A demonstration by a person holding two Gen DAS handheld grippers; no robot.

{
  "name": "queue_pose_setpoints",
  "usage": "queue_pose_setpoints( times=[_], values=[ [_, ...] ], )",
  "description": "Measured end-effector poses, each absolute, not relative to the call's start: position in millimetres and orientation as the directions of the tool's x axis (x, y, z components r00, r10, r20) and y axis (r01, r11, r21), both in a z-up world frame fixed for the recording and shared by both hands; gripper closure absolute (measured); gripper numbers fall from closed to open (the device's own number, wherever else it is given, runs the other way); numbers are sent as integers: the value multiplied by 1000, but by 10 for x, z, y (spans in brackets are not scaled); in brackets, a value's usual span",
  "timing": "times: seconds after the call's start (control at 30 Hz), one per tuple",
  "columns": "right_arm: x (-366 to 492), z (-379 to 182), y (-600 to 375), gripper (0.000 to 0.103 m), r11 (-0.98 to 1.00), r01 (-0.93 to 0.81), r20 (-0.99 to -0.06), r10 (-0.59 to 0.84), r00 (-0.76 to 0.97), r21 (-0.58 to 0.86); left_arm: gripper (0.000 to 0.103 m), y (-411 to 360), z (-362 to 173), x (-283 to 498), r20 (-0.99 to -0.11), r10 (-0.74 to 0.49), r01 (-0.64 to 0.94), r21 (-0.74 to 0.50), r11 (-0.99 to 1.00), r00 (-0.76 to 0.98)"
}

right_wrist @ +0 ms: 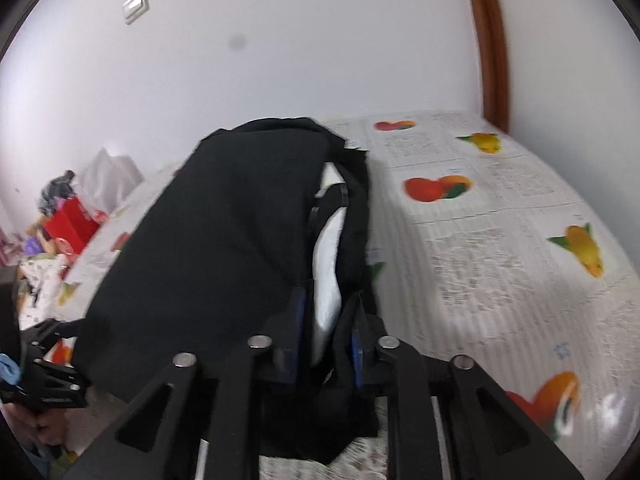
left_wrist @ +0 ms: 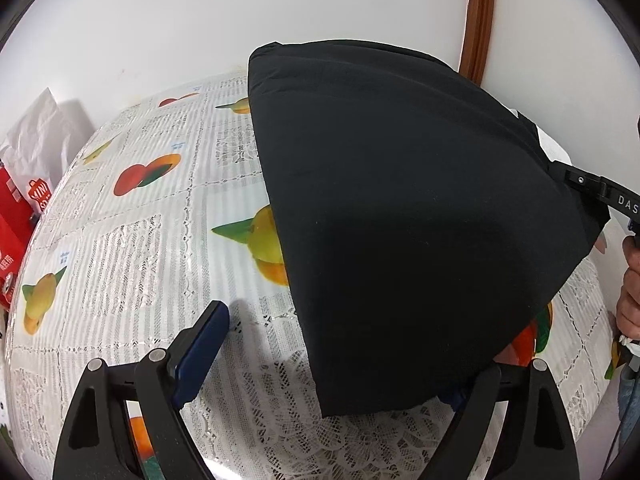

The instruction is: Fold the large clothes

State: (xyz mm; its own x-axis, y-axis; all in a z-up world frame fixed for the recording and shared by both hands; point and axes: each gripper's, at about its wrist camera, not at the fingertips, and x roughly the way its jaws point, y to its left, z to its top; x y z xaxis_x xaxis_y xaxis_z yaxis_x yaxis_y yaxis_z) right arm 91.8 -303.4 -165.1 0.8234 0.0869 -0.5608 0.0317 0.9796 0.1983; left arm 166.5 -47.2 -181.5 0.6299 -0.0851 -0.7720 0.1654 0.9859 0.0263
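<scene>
A black garment [left_wrist: 400, 208], folded into a thick pad, lies on the table's fruit-print lace cloth [left_wrist: 132, 240]. My left gripper [left_wrist: 352, 344] stands wide open at its near corner. The left blue pad [left_wrist: 200, 356] is clear of the cloth, and the right finger [left_wrist: 480, 392] is partly under the garment's edge. In the right wrist view the black garment [right_wrist: 224, 248] shows a white inner layer [right_wrist: 330, 264] at its side. My right gripper [right_wrist: 328, 332] is shut on that edge, with white and black cloth between its blue pads [right_wrist: 298, 320]. The right gripper [left_wrist: 600, 194] also shows at the garment's right side.
A red box [left_wrist: 12, 220] and a white paper bag [left_wrist: 36, 140] stand at the table's left end by the wall. A brown wooden frame [left_wrist: 478, 16] runs up the wall behind. A person's hand [left_wrist: 630, 288] is at the right edge.
</scene>
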Motion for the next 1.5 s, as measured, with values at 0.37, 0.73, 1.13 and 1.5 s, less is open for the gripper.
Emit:
queue_pose_setpoints(
  times=[0.37,0.73,1.13,1.5],
  values=[
    [502,-1560,-3177,78,990,126,-618,-62,784,59,17,-345,-1738,1492,-786,-121,158,-29,987,607],
    [456,-1336,-2755,75,996,88,-552,-54,832,35,18,-335,-1221,1076,-739,-238,259,-89,962,630],
    [683,-1317,-2715,75,997,81,-596,-69,800,-7,17,-330,-1599,1656,-808,-207,229,-92,969,551],
    [1252,-1443,-2740,100,994,61,-637,11,771,90,18,-160,-1197,1773,-745,-212,232,-78,970,632]
  ],
)
